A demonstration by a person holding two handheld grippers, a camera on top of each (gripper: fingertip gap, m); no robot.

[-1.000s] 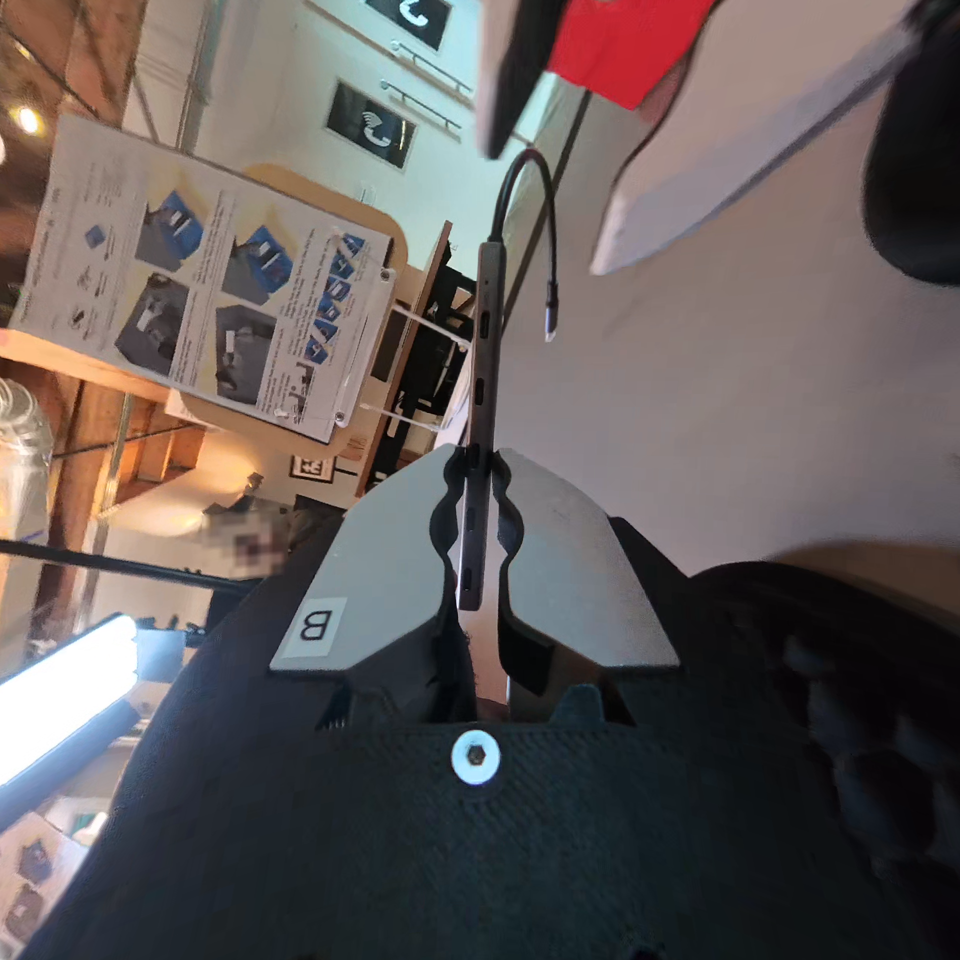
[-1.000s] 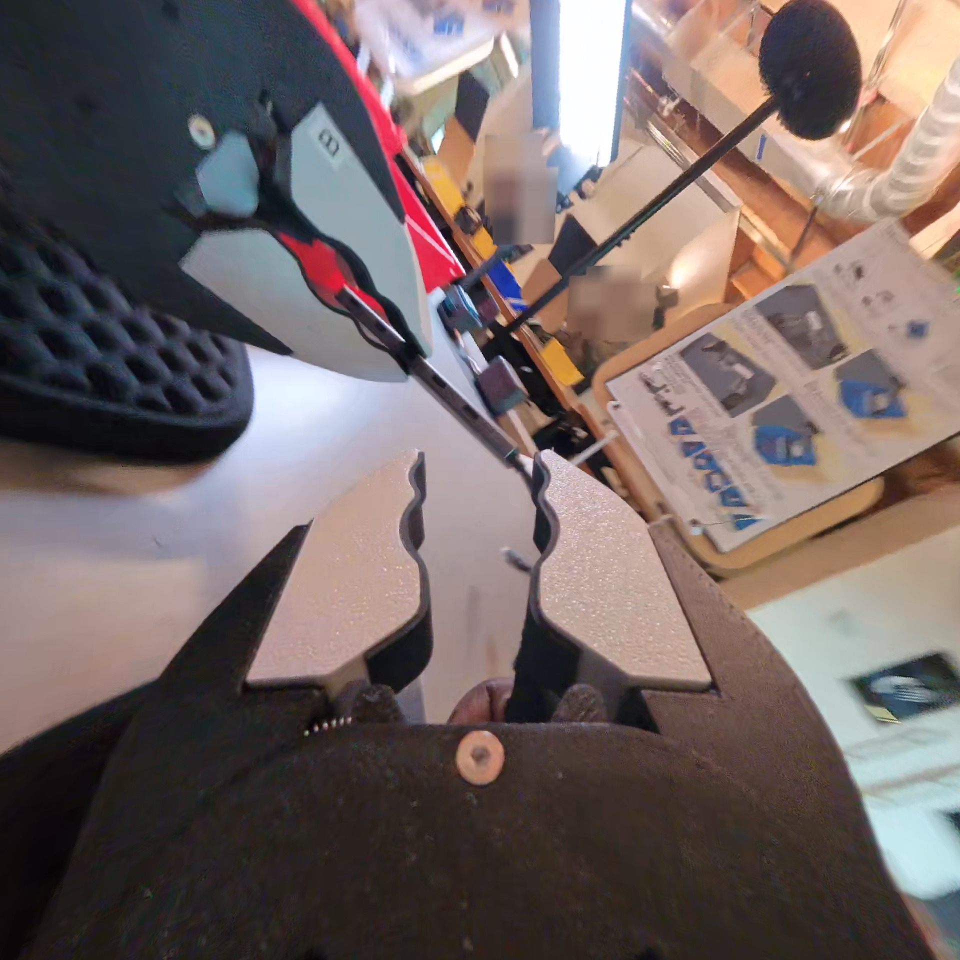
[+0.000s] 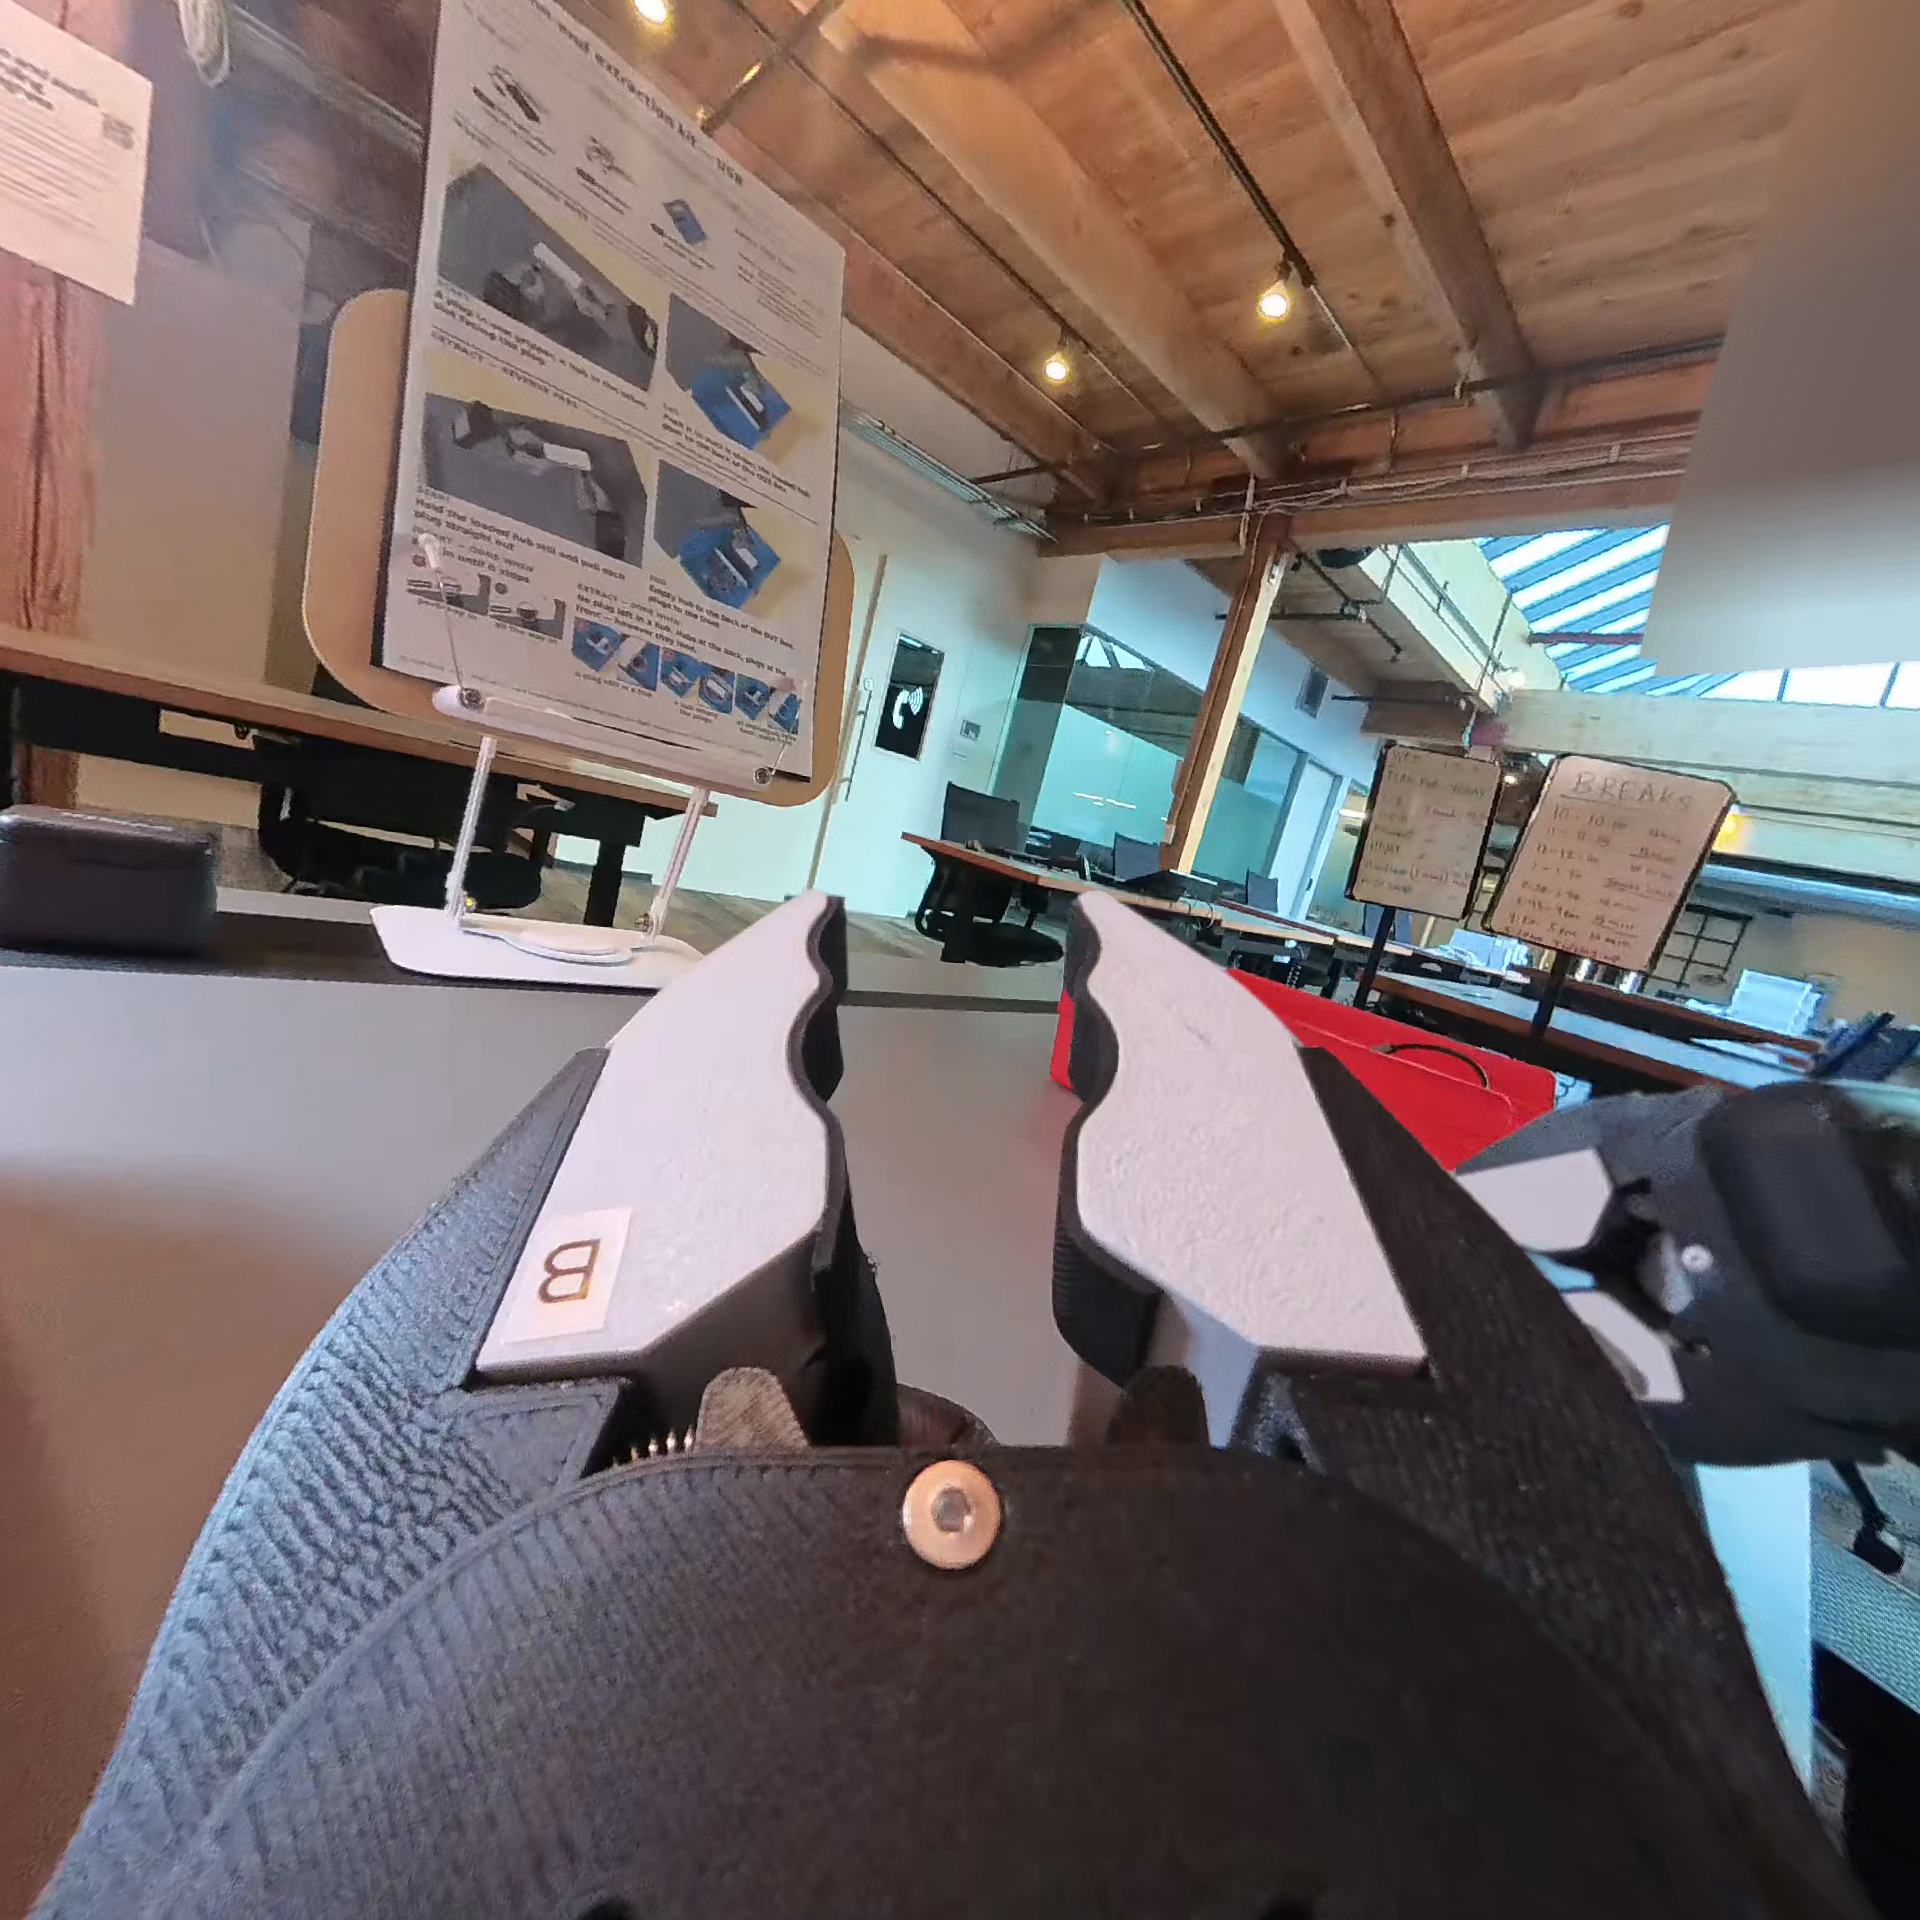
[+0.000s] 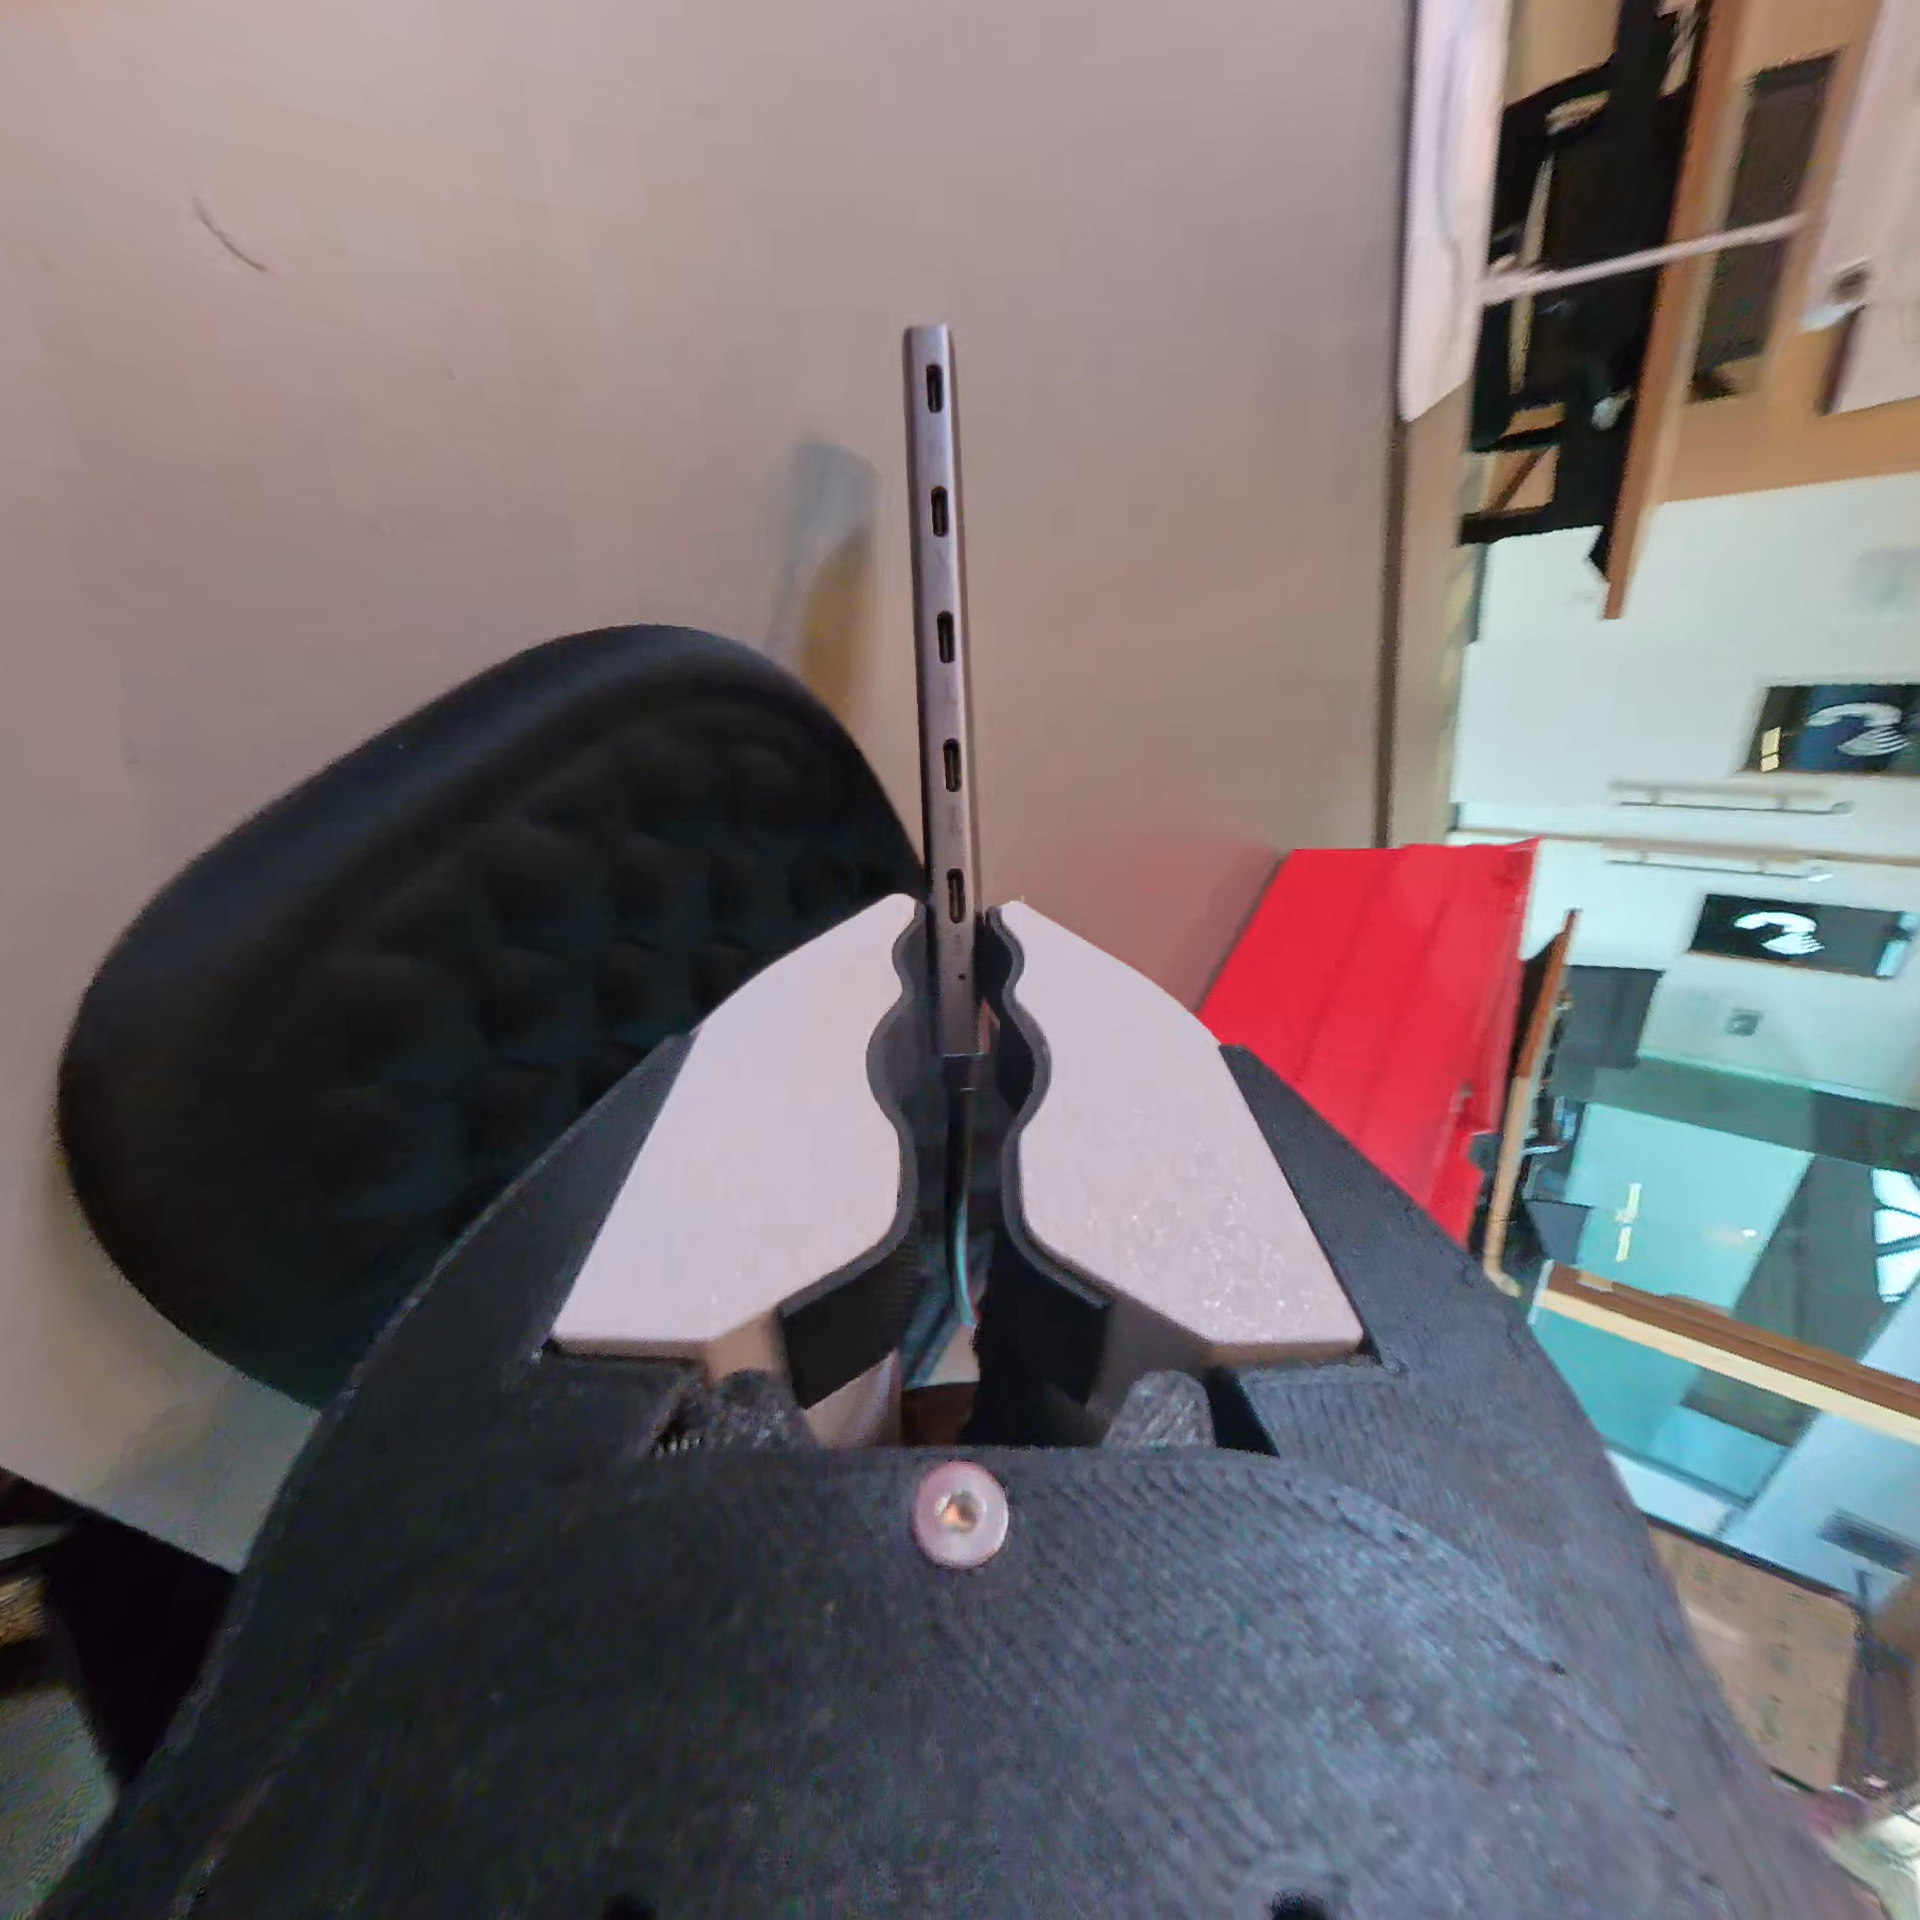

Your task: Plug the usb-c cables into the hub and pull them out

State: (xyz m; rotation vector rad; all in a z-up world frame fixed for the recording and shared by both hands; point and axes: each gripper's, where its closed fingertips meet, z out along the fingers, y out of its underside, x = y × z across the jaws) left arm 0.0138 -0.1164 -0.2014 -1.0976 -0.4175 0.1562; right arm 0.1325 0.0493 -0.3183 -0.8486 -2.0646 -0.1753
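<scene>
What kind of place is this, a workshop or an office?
Most likely an open-plan office used as a work space: rows of desks with chairs, an exposed wooden ceiling with track lights, and an instruction sheet on a stand on the table.

Hub: smooth, matt grey metal. Right tool fingers: grainy matt grey plates on rough black plastic. Desk: smooth, matt.

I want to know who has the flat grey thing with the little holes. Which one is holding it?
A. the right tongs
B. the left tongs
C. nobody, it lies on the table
A: in the right wrist view the right tongs are pinched shut on the bottom end of the hub, while the left tongs stand open and empty.
</scene>
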